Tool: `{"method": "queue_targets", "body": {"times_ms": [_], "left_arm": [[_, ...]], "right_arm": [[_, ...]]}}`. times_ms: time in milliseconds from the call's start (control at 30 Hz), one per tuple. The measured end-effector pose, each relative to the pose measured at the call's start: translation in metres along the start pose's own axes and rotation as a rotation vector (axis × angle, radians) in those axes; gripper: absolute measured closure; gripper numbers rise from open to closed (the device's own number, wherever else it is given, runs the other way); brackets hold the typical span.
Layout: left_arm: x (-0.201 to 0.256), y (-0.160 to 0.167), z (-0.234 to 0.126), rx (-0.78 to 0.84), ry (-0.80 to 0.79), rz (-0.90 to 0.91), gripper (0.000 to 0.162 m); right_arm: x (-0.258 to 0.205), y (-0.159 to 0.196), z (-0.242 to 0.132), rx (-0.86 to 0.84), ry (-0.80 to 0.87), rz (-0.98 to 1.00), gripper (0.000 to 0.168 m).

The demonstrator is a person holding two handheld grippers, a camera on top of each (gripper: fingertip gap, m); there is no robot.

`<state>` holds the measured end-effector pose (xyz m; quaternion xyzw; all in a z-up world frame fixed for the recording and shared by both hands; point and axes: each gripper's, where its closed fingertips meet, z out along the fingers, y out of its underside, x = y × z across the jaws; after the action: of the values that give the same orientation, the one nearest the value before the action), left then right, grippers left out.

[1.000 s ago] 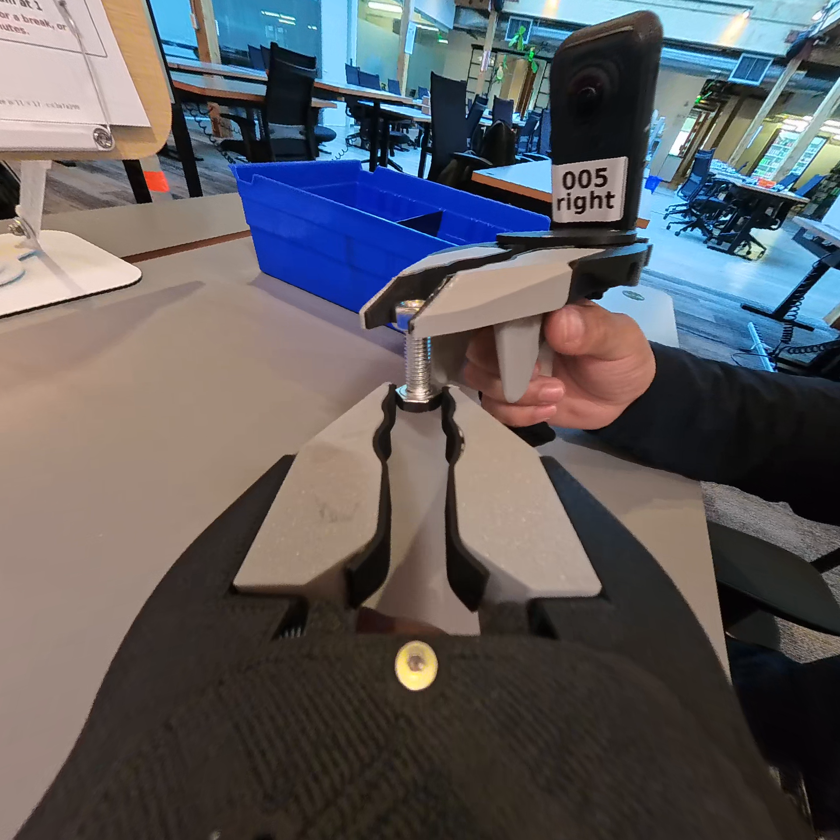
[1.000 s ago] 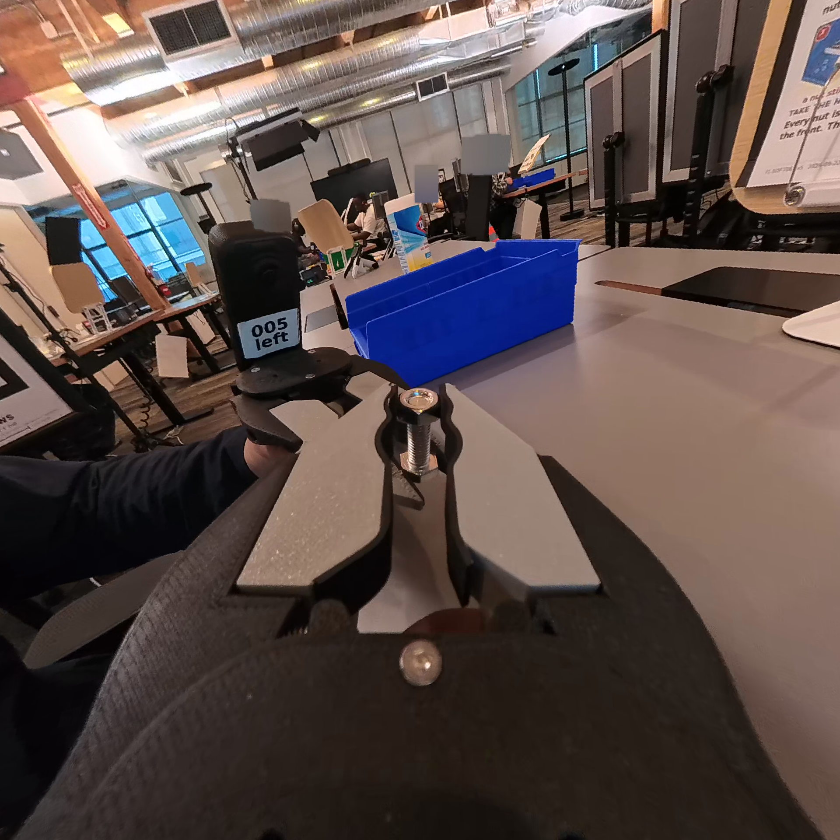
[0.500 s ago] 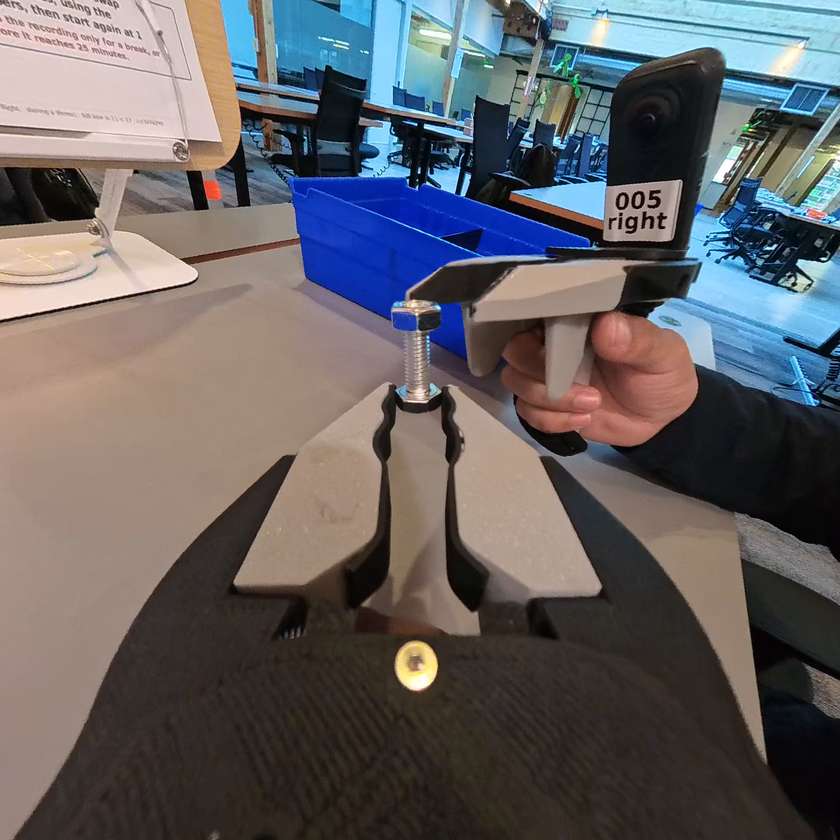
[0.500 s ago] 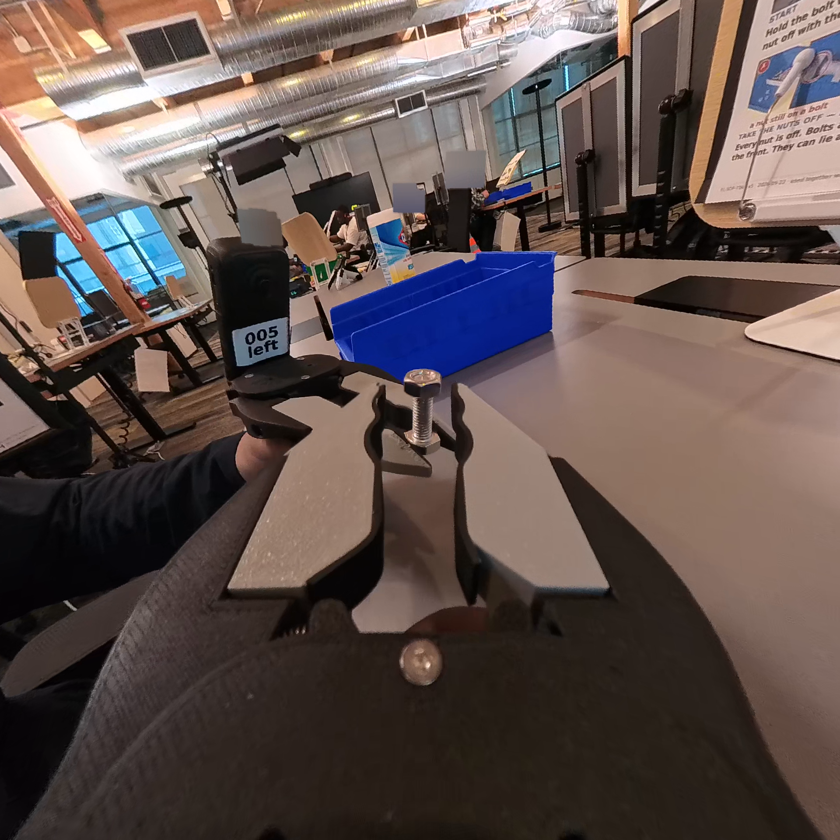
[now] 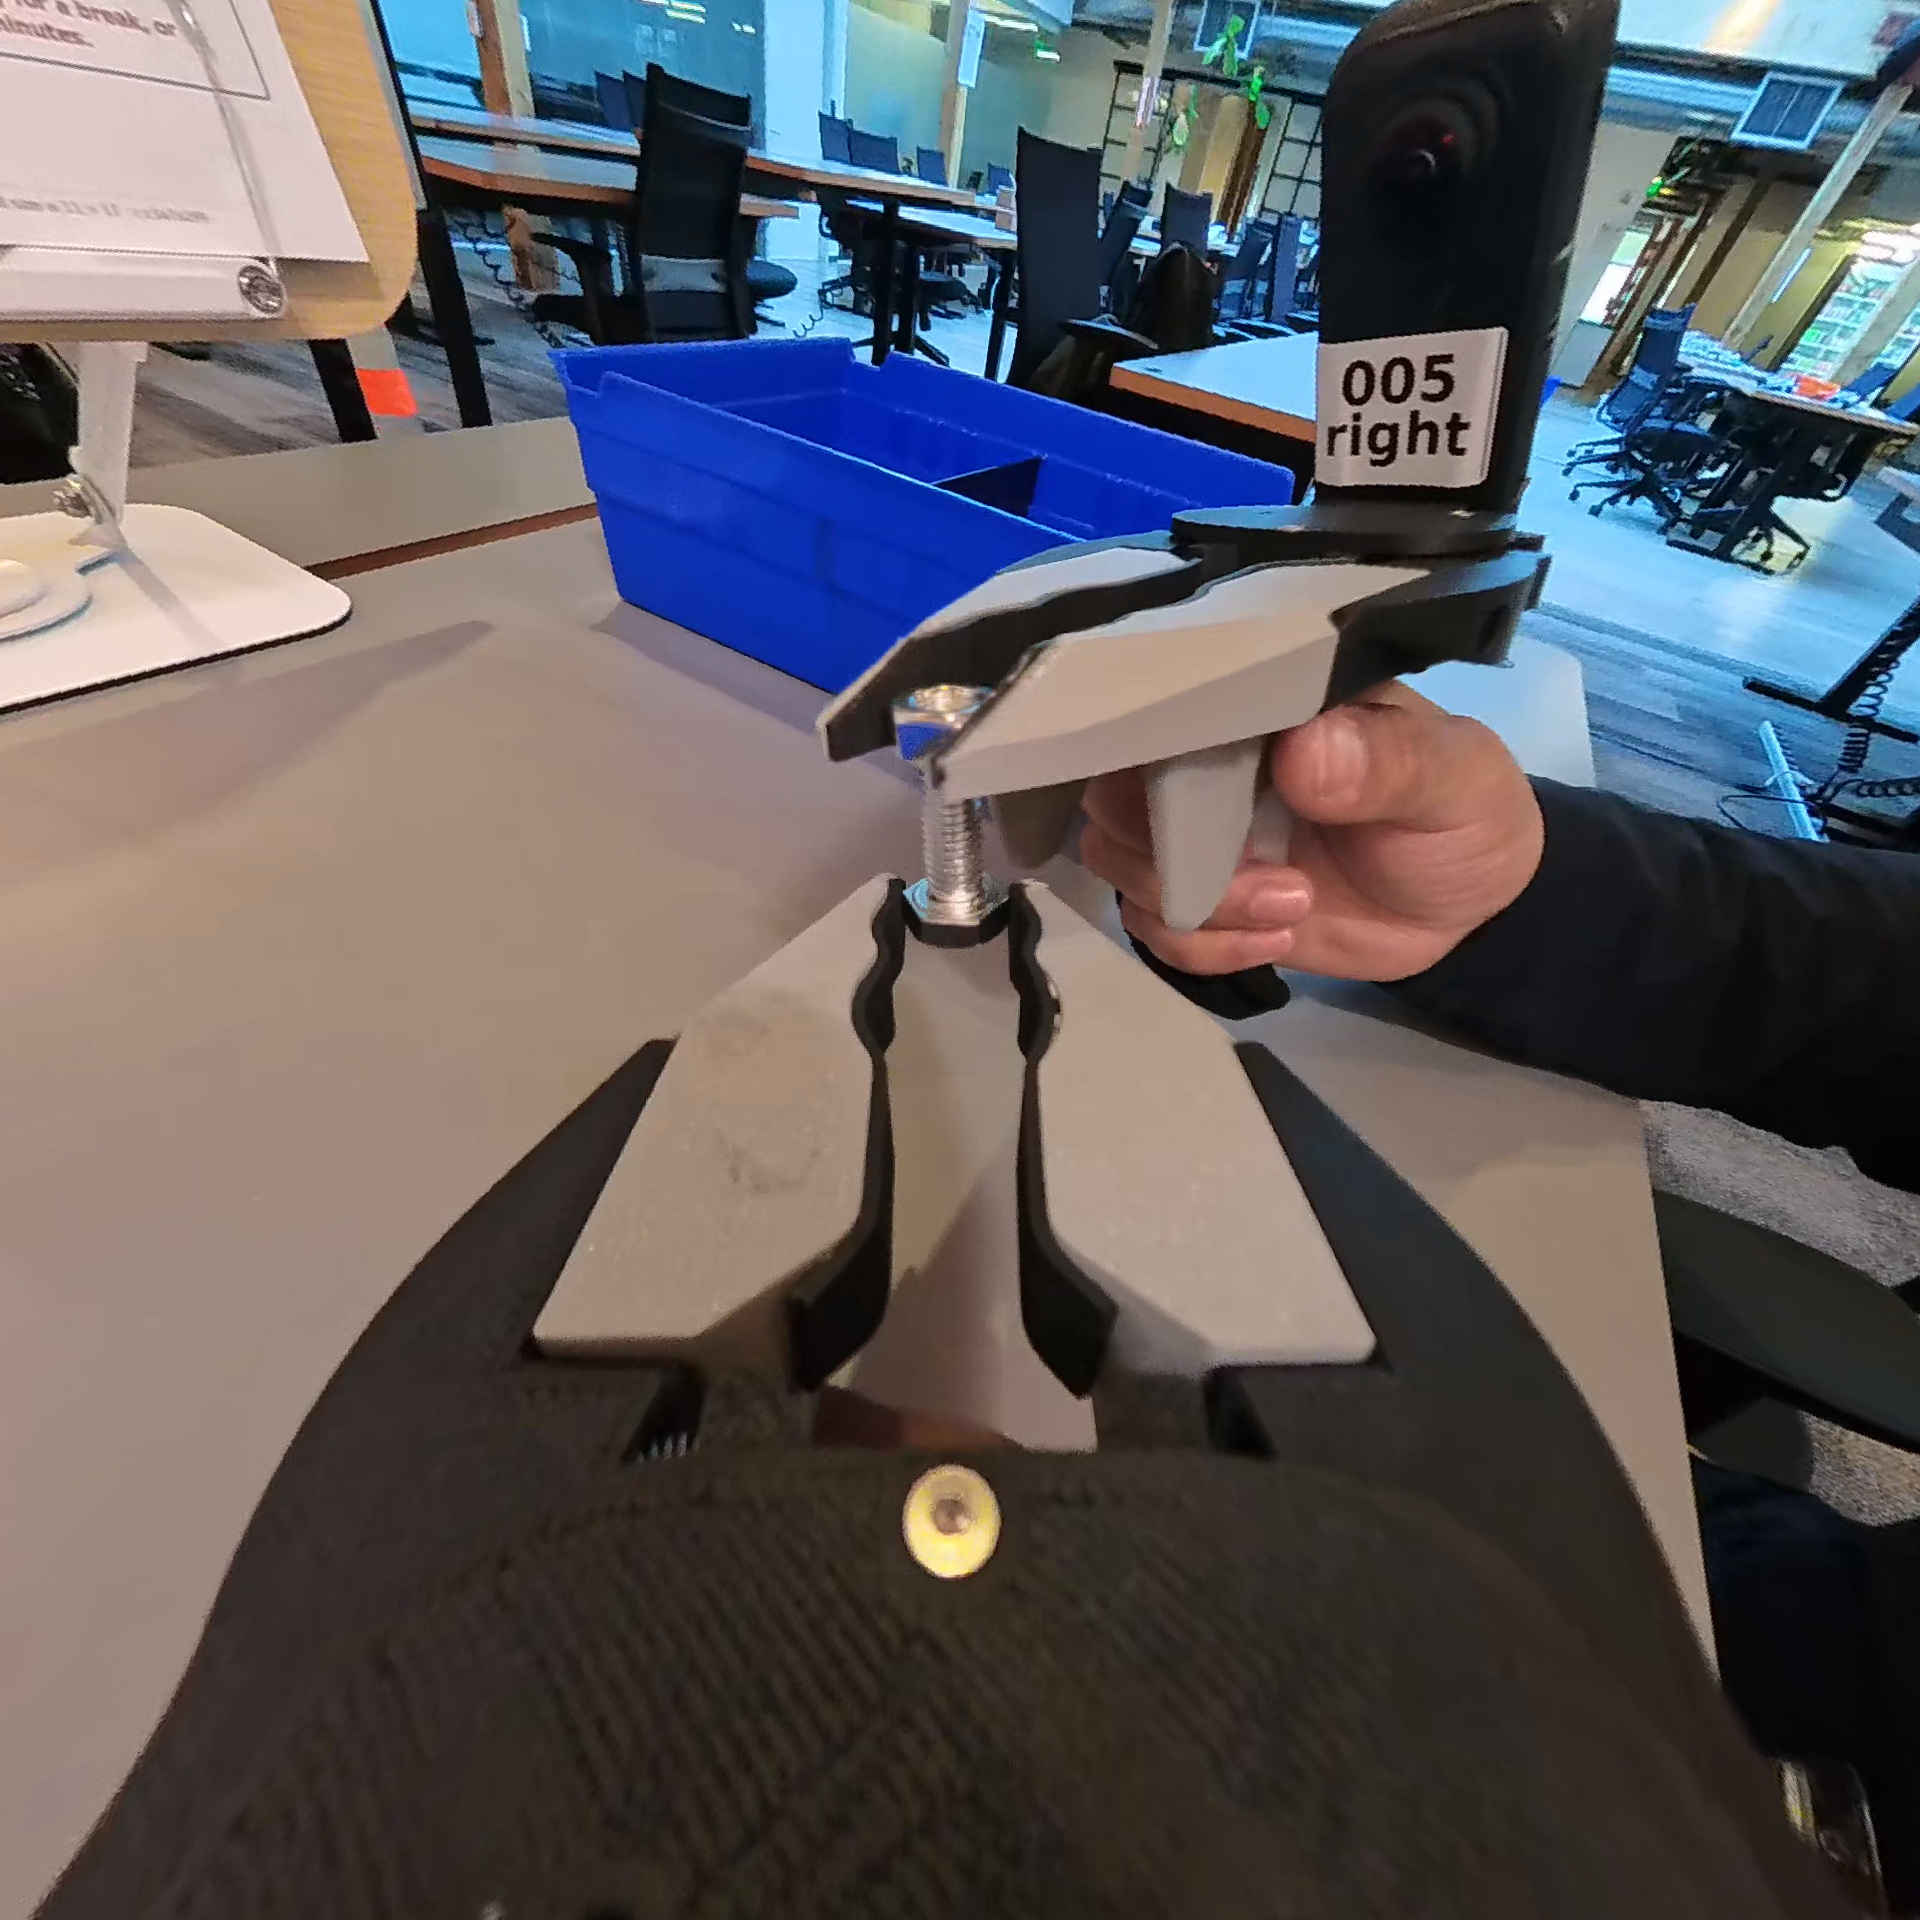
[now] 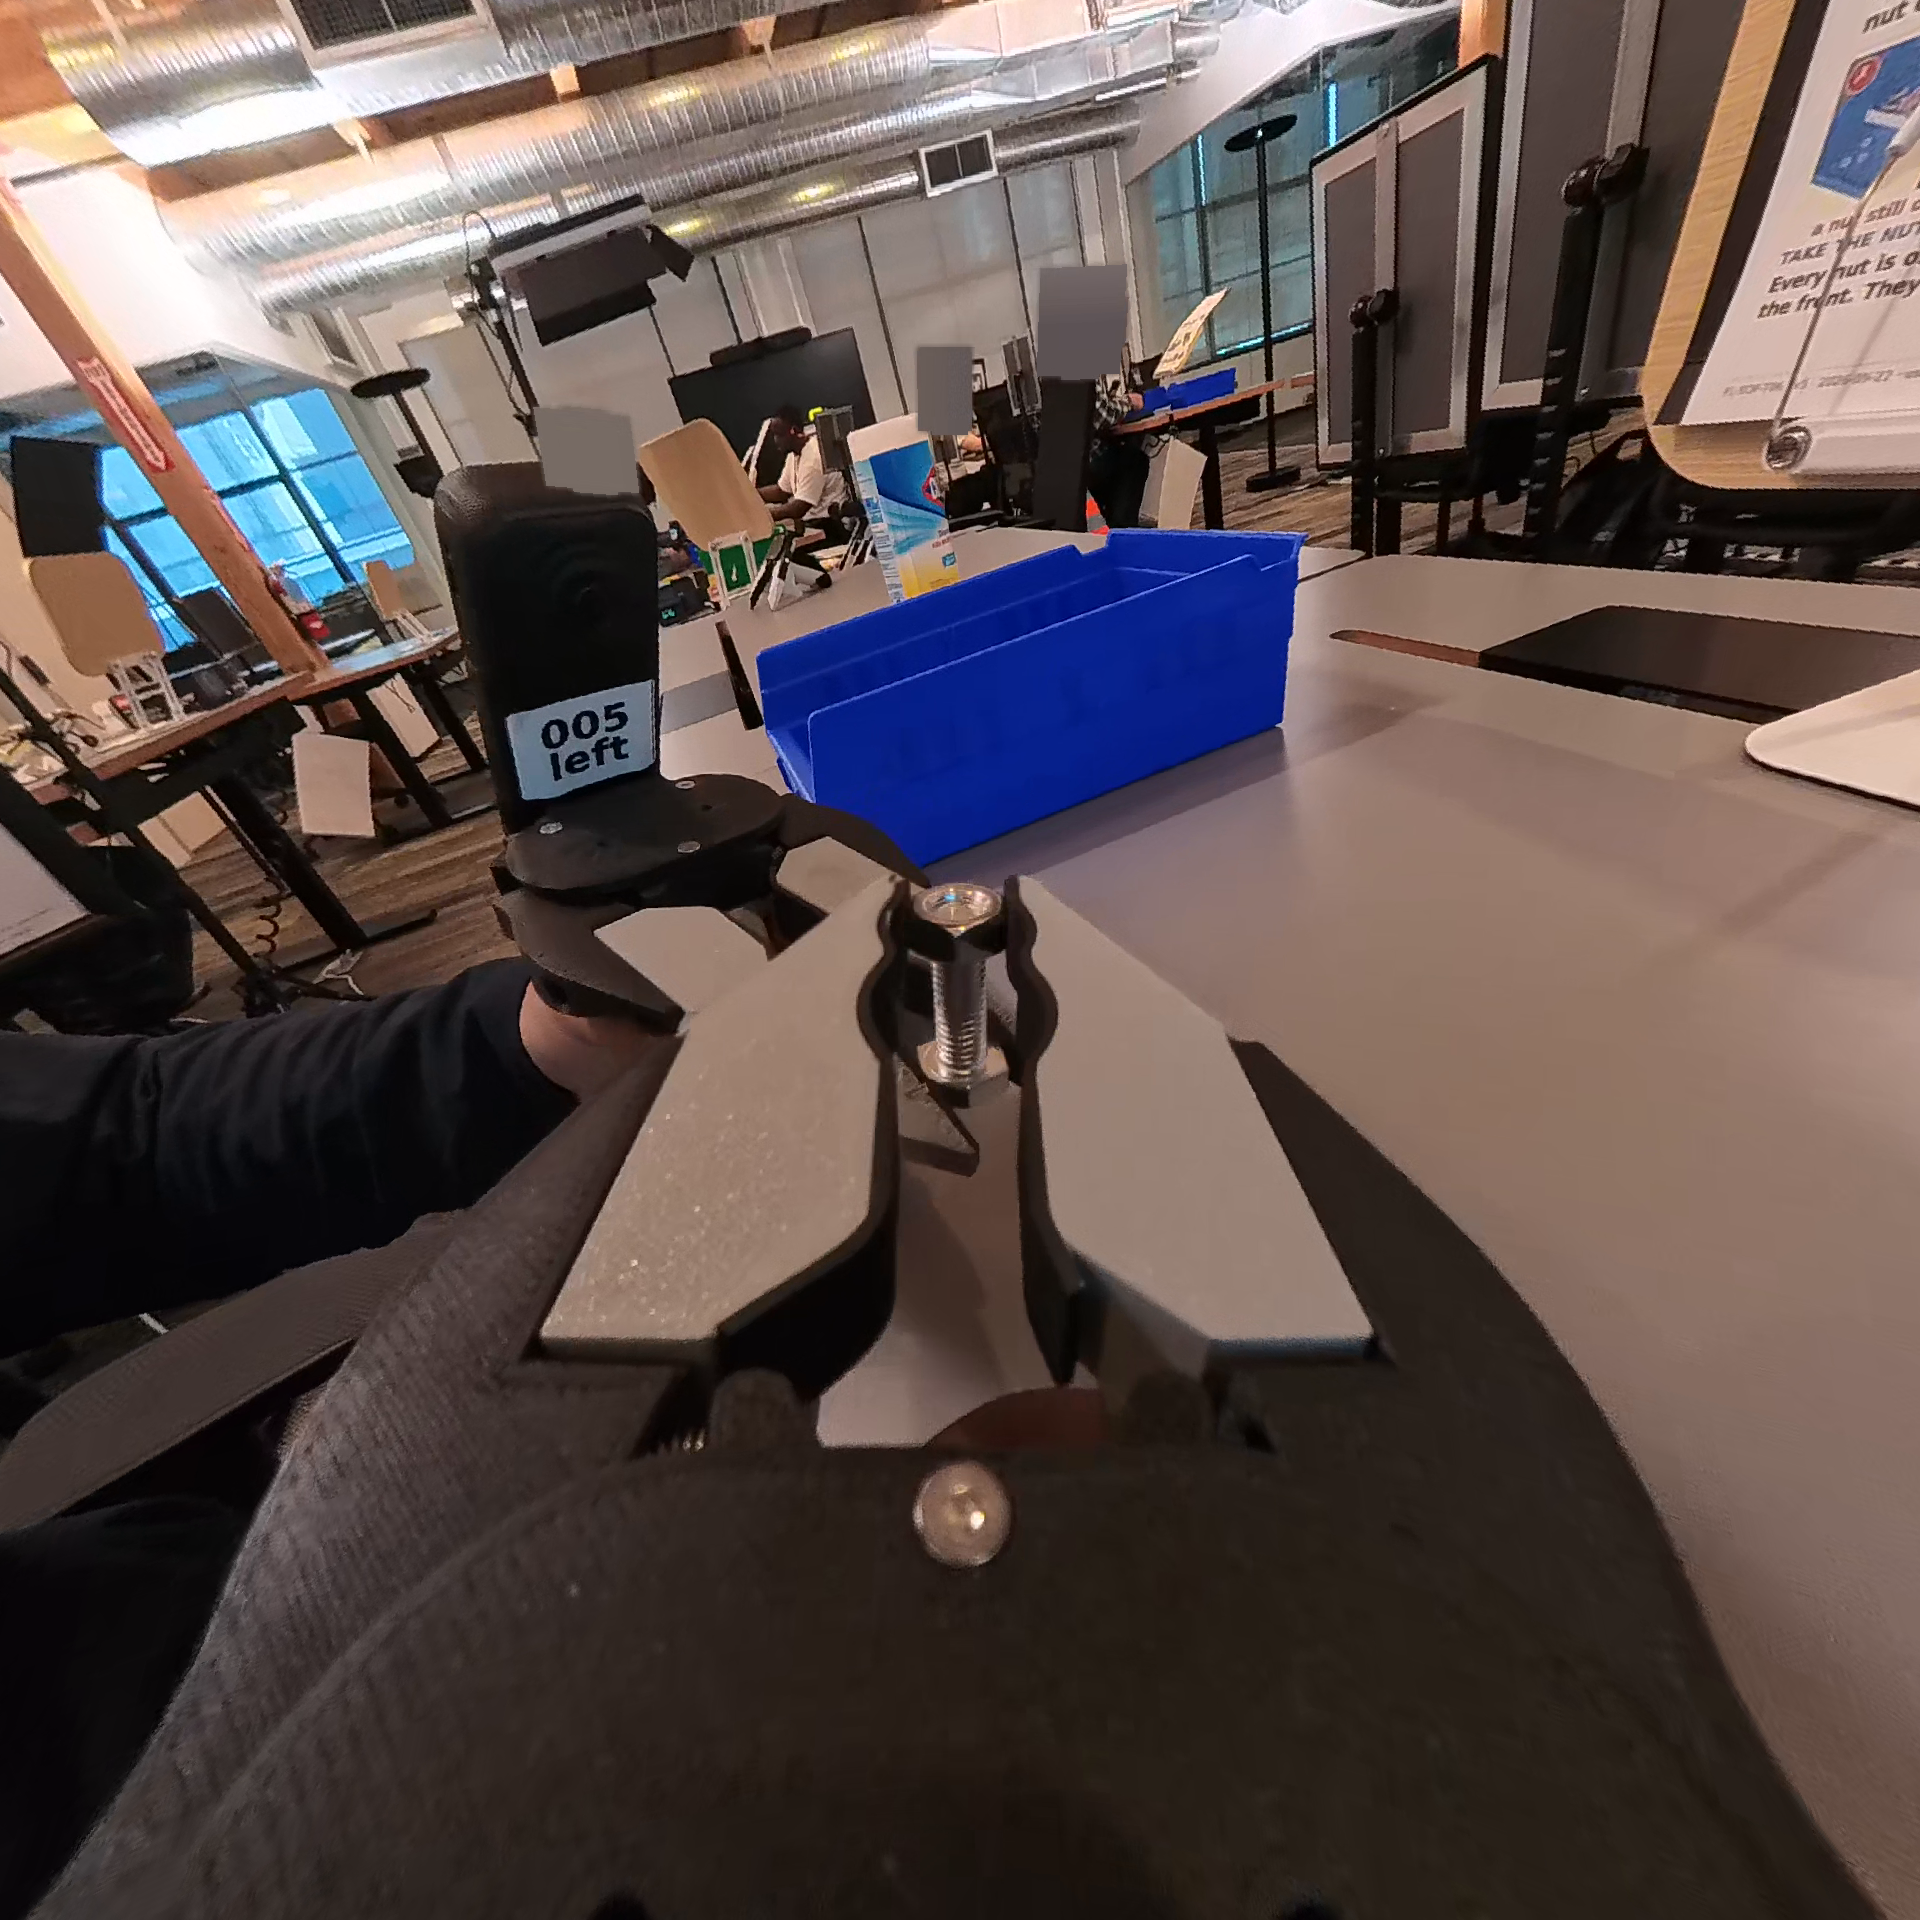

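Your left gripper was clenched on the hex nut at the lower end of a silver bolt, its two grey fingers pinching the nut at their black tips. The bolt stood upright above the grey table, held clear of it, roughly over the middle of the near part of the top.

Your right gripper came in from the side and was clamped on the bolt's hex head, with the threaded shank and the nut showing below between its fingers. In the left wrist view the same gripper lay level across the top of the bolt, and your right hand wrapped its handle, a finger on the grey trigger.

In the right wrist view your left gripper's body sat just left of the bolt, a dark sleeve running back from it.

A blue bin with a divider inside stood farther back on the table, well apart from both grippers. Near the table's far left corner, in the left wrist view, a white stand base carried a sheet holder.
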<state>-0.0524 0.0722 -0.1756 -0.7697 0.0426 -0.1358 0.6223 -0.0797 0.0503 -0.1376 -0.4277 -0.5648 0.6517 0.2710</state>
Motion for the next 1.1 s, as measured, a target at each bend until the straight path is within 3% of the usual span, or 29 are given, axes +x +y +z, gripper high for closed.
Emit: {"method": "queue_targets", "body": {"times_ms": [267,700,1100], "left_arm": [[0.006,-0.001,-0.001,0.008,0.064,-0.053,0.144],[-0.022,-0.01,-0.009,0.057,-0.096,-0.035,0.145],[-0.001,0.002,0.002,-0.011,-0.026,0.042,0.145]], "right_arm": [[-0.003,-0.002,-0.001,0.007,-0.029,0.024,0.154],[0.007,-0.008,-0.006,0.028,0.034,0.016,0.14],[-0.001,0.002,0.002,-0.014,0.009,-0.011,0.146]]}}
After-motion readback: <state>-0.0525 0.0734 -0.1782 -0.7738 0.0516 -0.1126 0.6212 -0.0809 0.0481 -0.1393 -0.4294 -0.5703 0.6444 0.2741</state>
